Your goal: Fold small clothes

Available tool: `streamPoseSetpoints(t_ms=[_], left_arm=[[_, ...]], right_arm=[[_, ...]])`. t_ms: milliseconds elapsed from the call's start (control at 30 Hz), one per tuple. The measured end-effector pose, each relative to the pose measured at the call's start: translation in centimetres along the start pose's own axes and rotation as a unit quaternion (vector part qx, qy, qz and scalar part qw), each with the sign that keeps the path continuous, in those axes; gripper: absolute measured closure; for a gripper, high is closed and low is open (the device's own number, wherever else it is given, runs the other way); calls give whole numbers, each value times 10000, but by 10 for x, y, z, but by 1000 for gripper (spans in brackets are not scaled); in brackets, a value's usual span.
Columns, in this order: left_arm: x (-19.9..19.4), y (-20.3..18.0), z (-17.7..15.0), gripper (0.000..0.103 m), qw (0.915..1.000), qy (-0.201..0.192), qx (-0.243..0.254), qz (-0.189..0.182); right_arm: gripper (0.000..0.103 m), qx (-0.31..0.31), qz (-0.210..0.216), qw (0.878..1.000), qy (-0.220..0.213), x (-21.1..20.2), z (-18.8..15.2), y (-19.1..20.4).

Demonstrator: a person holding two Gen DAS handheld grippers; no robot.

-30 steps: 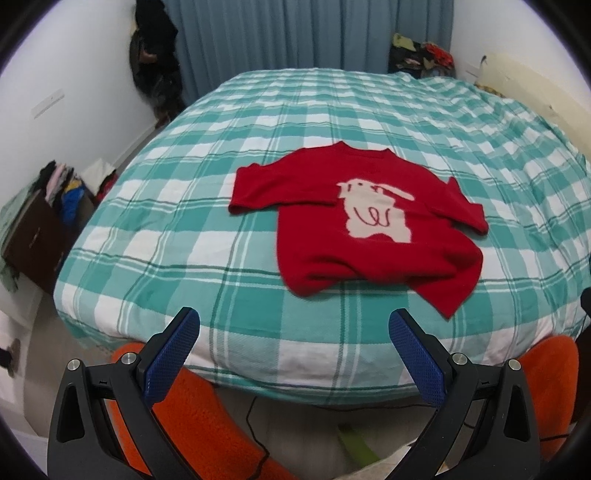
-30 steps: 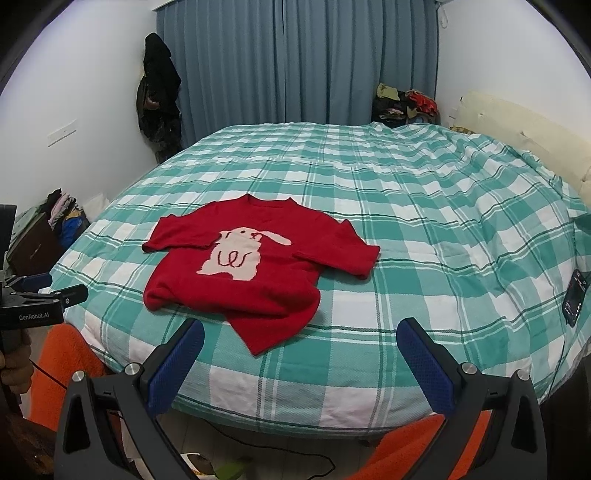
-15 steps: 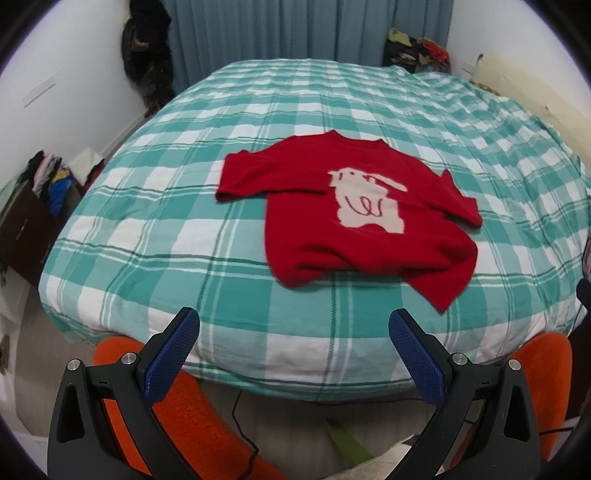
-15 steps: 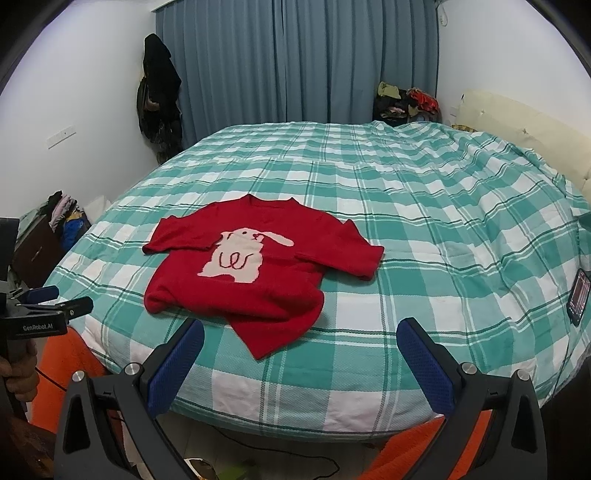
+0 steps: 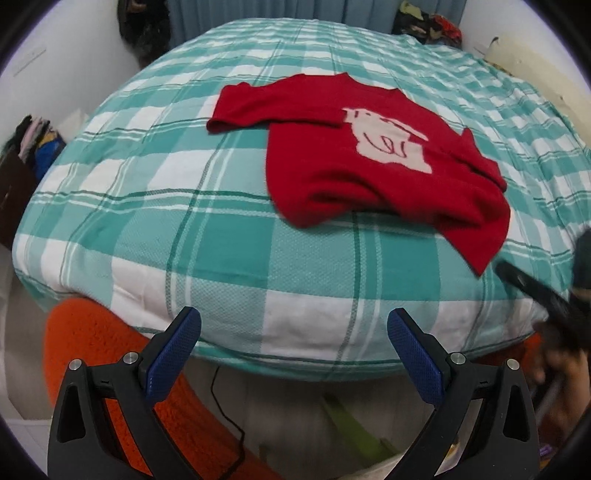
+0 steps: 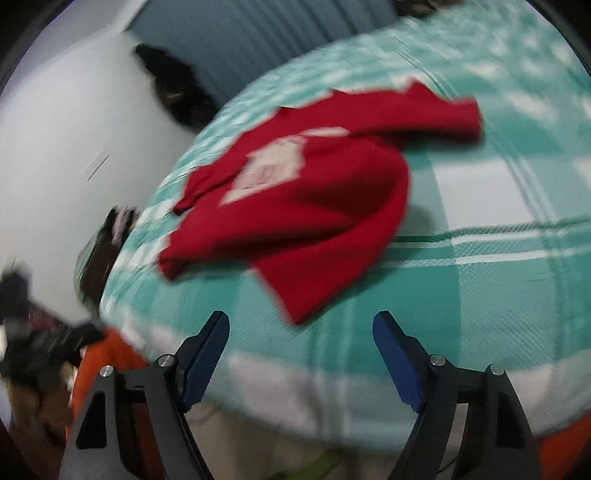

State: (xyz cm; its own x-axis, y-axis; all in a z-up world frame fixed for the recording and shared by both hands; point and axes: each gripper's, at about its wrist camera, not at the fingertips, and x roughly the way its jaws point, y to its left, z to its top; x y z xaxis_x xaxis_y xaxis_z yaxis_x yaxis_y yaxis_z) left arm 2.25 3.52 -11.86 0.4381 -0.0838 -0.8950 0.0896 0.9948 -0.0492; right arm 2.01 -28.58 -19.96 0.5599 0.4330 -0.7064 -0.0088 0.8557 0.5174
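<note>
A small red sweater [image 5: 369, 166] with a pale animal print lies face up on the bed, its lower hem rumpled and one corner pointing toward the bed's near edge. It also shows, blurred, in the right wrist view [image 6: 306, 199]. My left gripper [image 5: 293, 328] is open and empty, short of the bed's near edge. My right gripper [image 6: 301, 325] is open and empty, just over the bed's edge, with the sweater's near corner a short way ahead of it. The right gripper shows as a dark blur at the right of the left wrist view [image 5: 543, 295].
The bed has a teal and white checked cover [image 5: 184, 206]. Orange fabric [image 5: 88, 339] sits below its near edge. Clothes are piled by the left wall [image 5: 29, 144] and at the far corner [image 5: 428, 18]. A cable [image 5: 221, 406] runs on the floor.
Both grippers have moved in toward the bed and sweater. The right one swung fast, tilting and blurring its view, and its jaws stand a little narrower than before.
</note>
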Motion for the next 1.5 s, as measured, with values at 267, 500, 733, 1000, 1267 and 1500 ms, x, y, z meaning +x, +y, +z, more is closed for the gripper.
streamPoseSetpoints(t_ms=[267,500,733,1000,1267,1500], left_arm=[[10,6,-1,2,9999,83,-127,-56],[31,11,5,2,9977,168,-479,-448],[70,20,29,2,9905,52,-827,-1100],[106,19,65,34,9535,13,-1735,-2465],[60,24,96,94,9466,614,-1076,-2978],[58,44,94,37,9866,1131,-125,-1169]], right_arm=[[98,333,1508,9880,17,-10,39,10],[98,1554,3398,9269,-339,-61,69,-14],[98,2155,1850,9588,34,-15,37,-79],[98,1578,1671,9732,74,-25,39,-53],[98,1858,2237,9567,158,-51,40,-61],[76,1253,1256,9773,1159,-22,17,-45]])
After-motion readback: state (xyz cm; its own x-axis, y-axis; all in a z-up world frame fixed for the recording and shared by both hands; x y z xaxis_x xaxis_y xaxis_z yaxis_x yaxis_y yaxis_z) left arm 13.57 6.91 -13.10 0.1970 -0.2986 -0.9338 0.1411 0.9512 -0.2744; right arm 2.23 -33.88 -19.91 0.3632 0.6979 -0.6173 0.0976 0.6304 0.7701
